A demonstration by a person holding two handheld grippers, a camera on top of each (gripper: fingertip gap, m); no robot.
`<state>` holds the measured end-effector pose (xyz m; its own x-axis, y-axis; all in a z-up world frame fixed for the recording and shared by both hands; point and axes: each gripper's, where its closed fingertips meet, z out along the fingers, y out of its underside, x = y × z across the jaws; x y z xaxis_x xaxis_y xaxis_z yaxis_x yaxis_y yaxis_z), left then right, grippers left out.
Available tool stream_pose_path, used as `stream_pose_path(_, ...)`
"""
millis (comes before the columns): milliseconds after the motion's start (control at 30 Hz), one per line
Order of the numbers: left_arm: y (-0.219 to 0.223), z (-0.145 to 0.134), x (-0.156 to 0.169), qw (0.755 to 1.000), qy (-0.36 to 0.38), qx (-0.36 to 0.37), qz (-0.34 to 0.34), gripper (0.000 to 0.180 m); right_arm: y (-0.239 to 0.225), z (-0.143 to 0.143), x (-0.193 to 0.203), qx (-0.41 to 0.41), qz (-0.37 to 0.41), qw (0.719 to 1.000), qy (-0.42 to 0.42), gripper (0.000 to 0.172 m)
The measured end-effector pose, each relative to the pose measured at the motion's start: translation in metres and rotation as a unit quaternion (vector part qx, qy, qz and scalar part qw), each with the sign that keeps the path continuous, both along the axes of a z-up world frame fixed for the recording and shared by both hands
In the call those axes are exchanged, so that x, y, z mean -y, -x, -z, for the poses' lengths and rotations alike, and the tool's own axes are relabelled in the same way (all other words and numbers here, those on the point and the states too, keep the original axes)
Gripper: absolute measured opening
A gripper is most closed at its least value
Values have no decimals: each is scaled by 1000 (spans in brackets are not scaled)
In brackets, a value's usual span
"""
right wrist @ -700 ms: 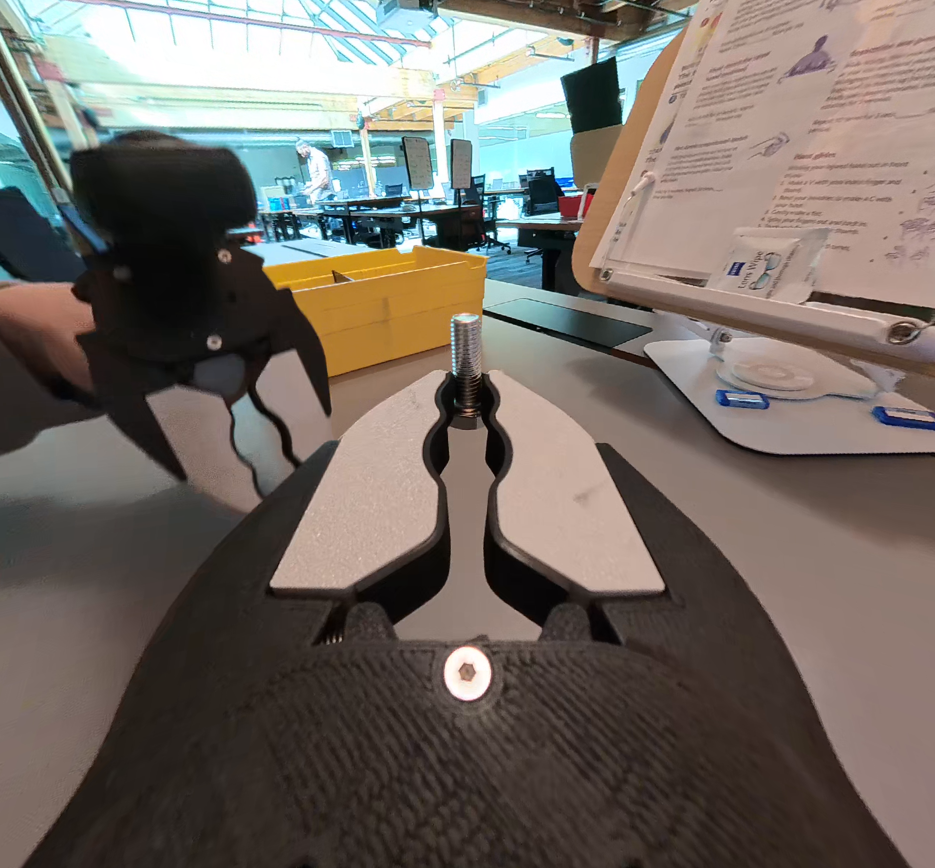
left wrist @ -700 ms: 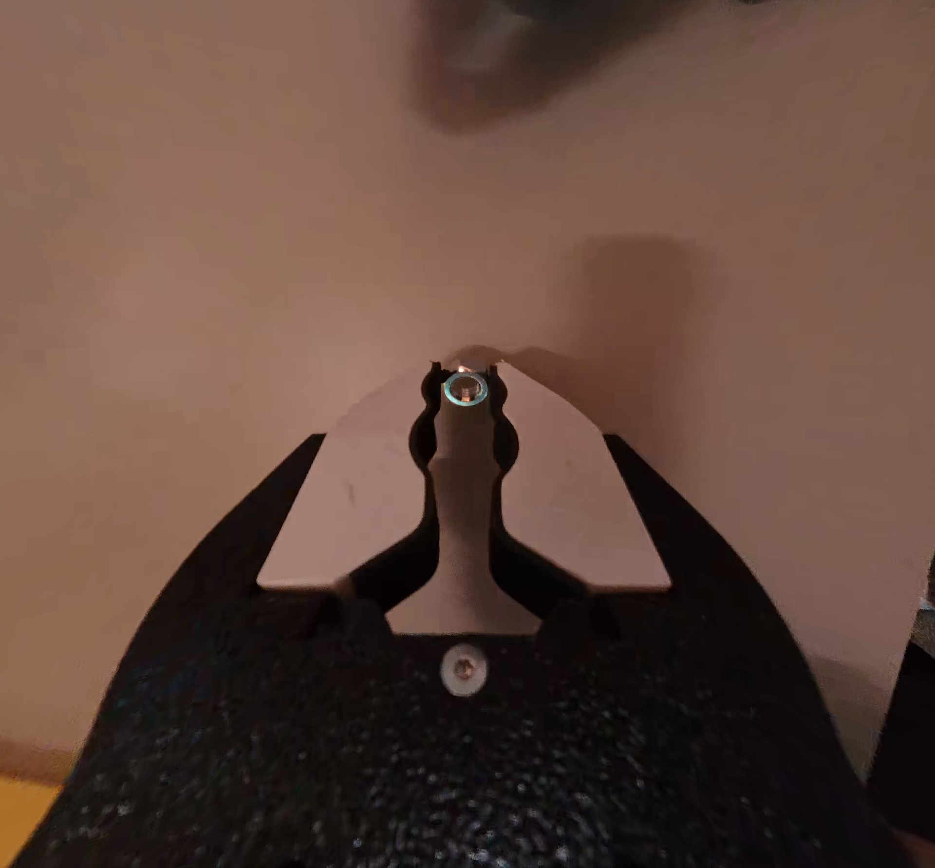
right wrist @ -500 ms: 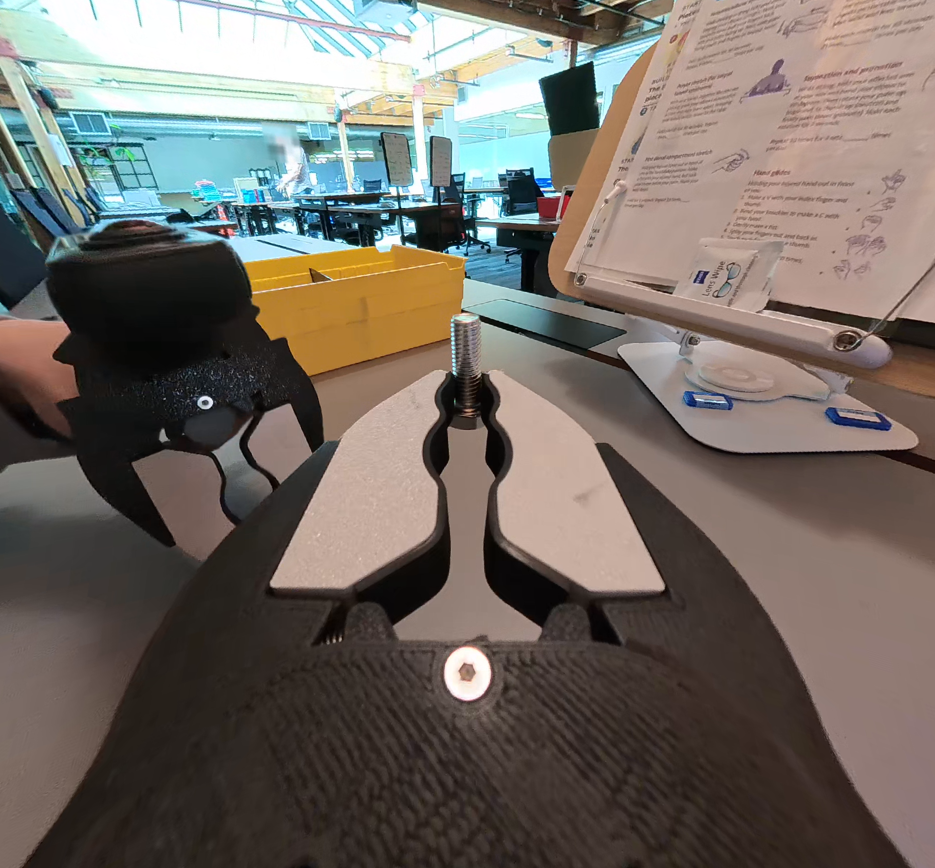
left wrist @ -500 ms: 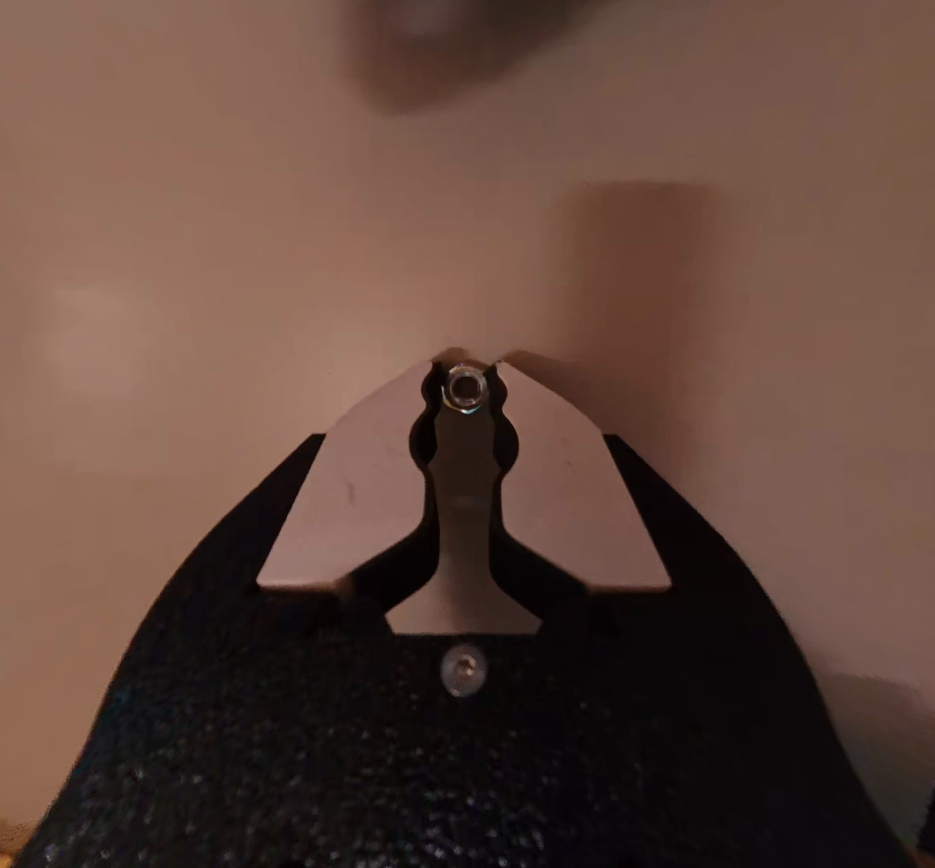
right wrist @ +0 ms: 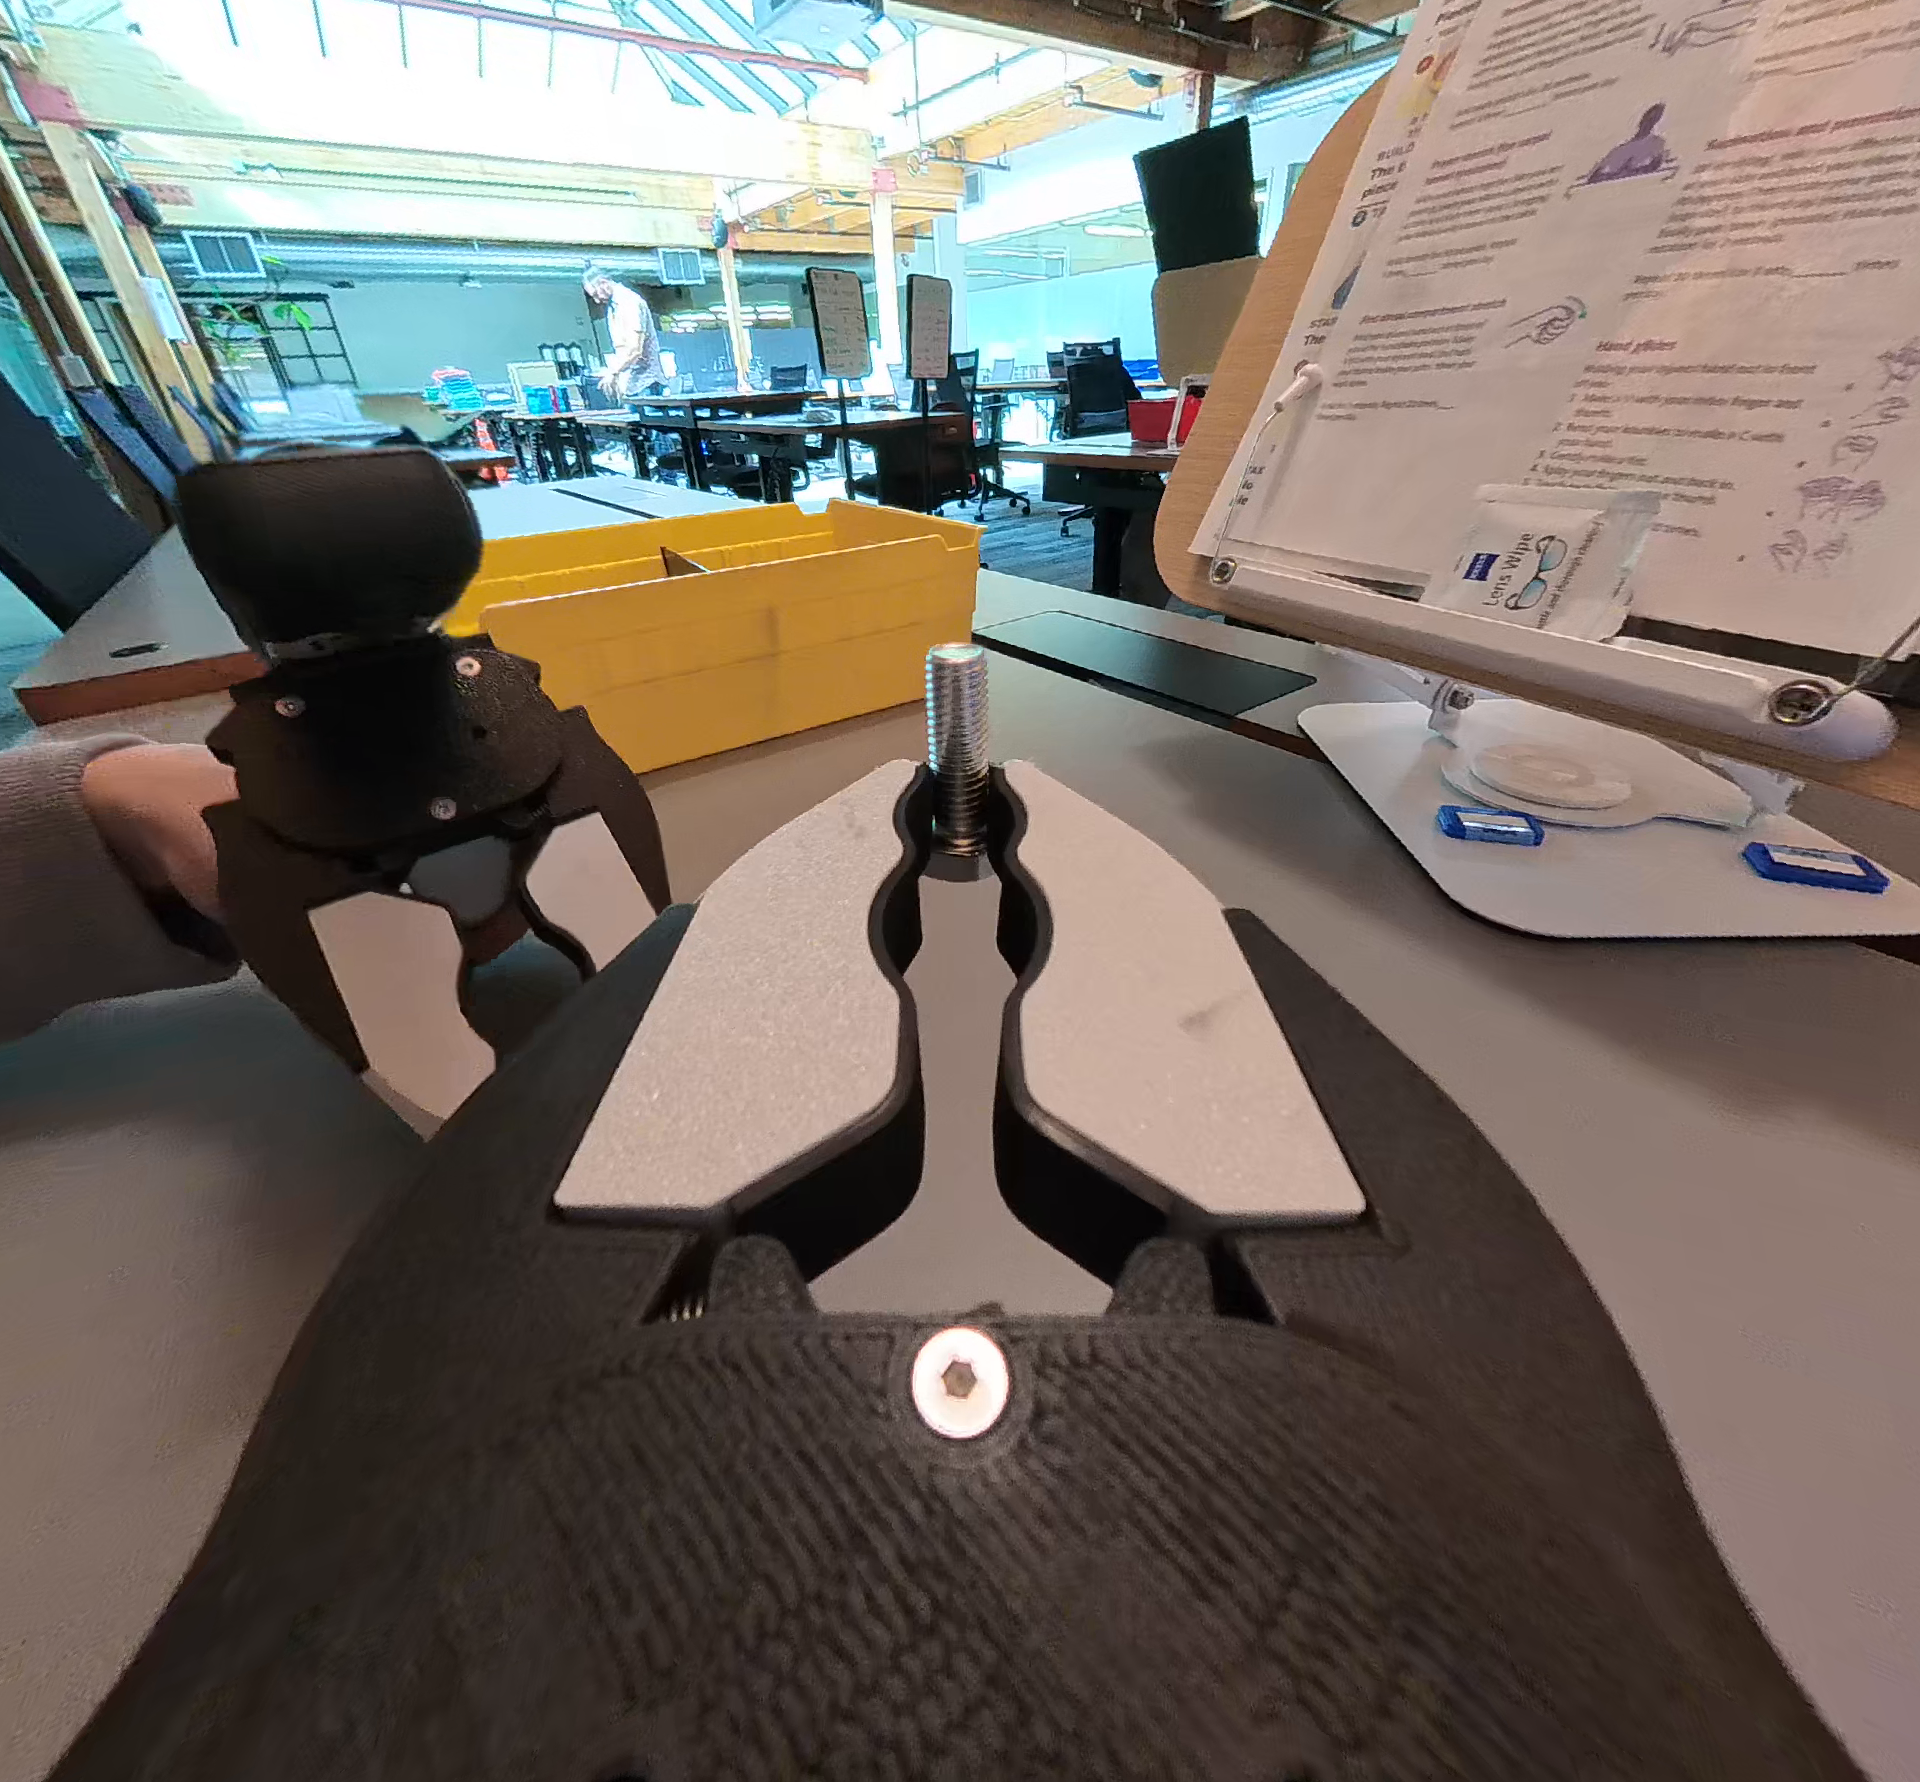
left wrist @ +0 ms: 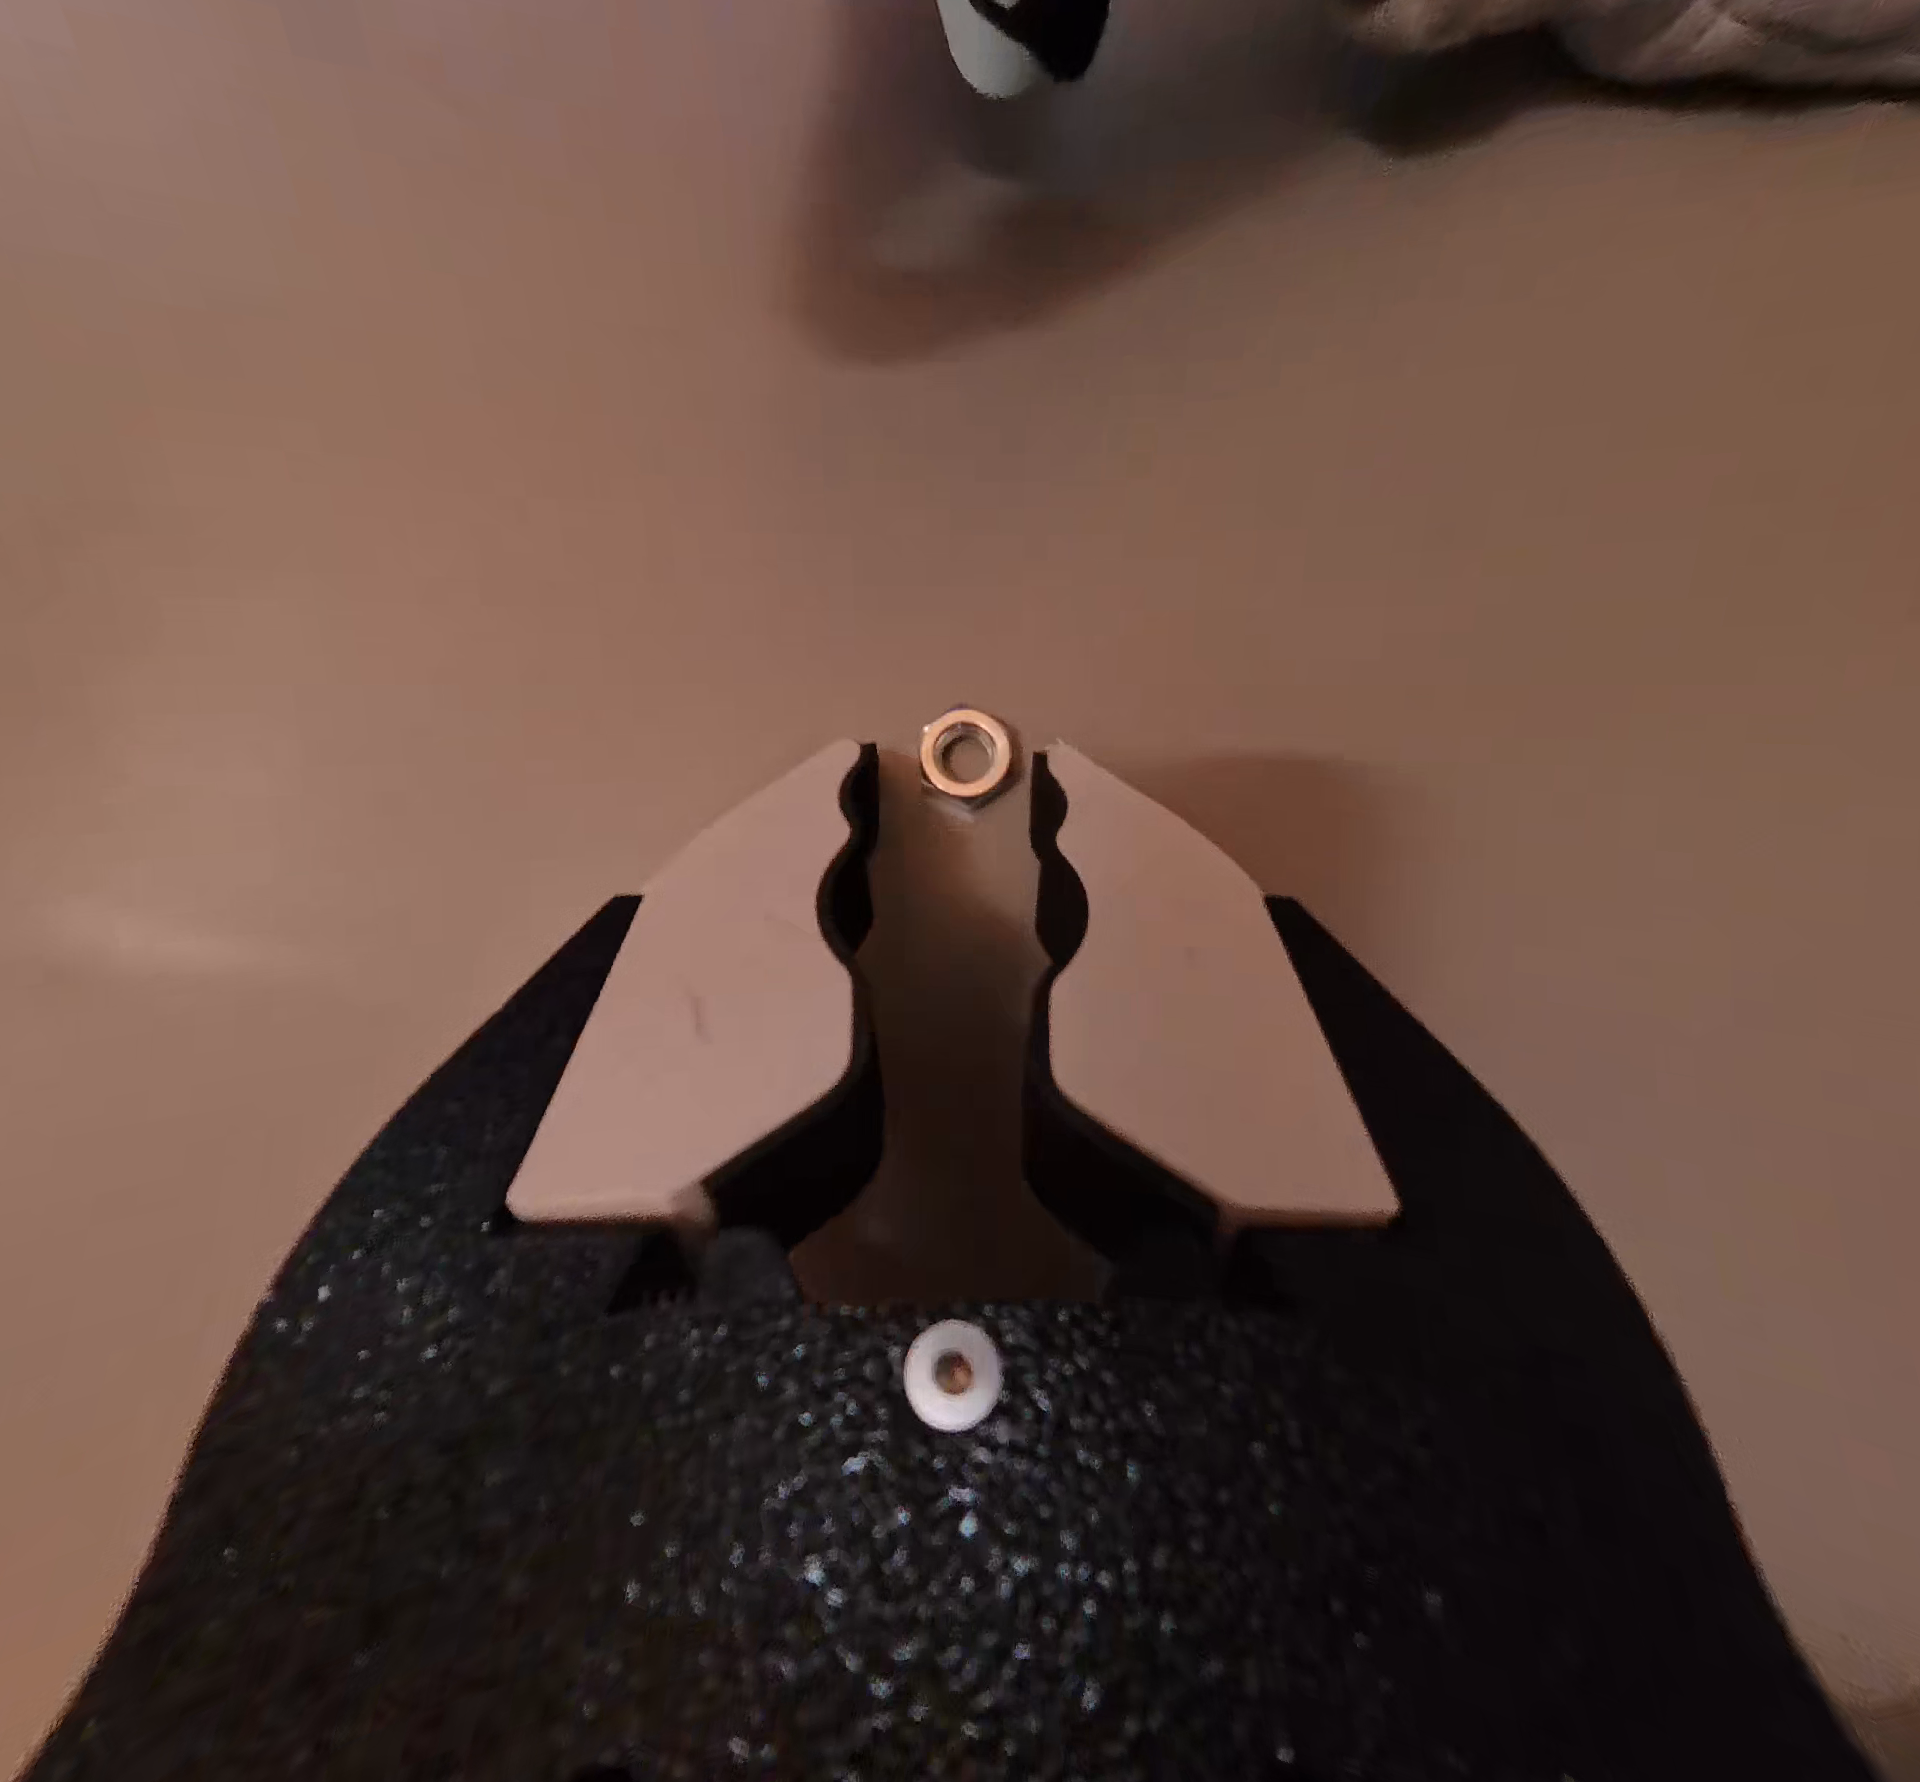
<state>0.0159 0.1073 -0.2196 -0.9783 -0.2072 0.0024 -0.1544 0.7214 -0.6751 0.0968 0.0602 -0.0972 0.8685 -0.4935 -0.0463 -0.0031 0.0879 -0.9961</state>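
**Bolt gripped upright on the right, nut lying free between the left fingers**

The right gripper (right wrist: 958, 776) has its fingers (right wrist: 1101, 953) drawn narrow around a silver threaded bolt (right wrist: 957, 745), both pads pressing on the lower part of the shank. The bolt stands upright, its threaded end rising clear above the fingertips.

The left gripper (left wrist: 954, 756) points down at the tabletop (left wrist: 416, 485). Its fingers (left wrist: 727, 953) are parted, and a small metal hex nut (left wrist: 961, 762) lies flat on the tabletop between the tips, with a gap showing on either side, so neither pad presses on it. In the right wrist view the left gripper (right wrist: 457, 994) appears to the left, held by a hand (right wrist: 156, 828) in a pale sleeve; its fingertips there are partly hidden, so the nut does not show.

Behind the bolt sits a yellow bin (right wrist: 727, 610) with a divider. To the right, a document stand (right wrist: 1558, 652) carries printed sheets and a small wipe packet (right wrist: 1538, 558). Two blue tabs (right wrist: 1488, 823) lie on its white base.
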Motion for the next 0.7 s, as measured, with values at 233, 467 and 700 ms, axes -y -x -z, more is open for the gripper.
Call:
stream_pose_path(233, -5, -13, 9, 998, 36, 41, 6, 17, 0, 2, -1, 2, -2, 1000, 6, 9)
stream_pose_path(467, -40, -107, 24, 993, 52, 105, 10, 17, 4, 8, -10, 1, -11, 1000, 17, 9)
stream_pose_path(700, -67, -156, 39, 991, 65, 121, 11, 17, 5, 12, -12, 1, -16, 999, 29, 9)
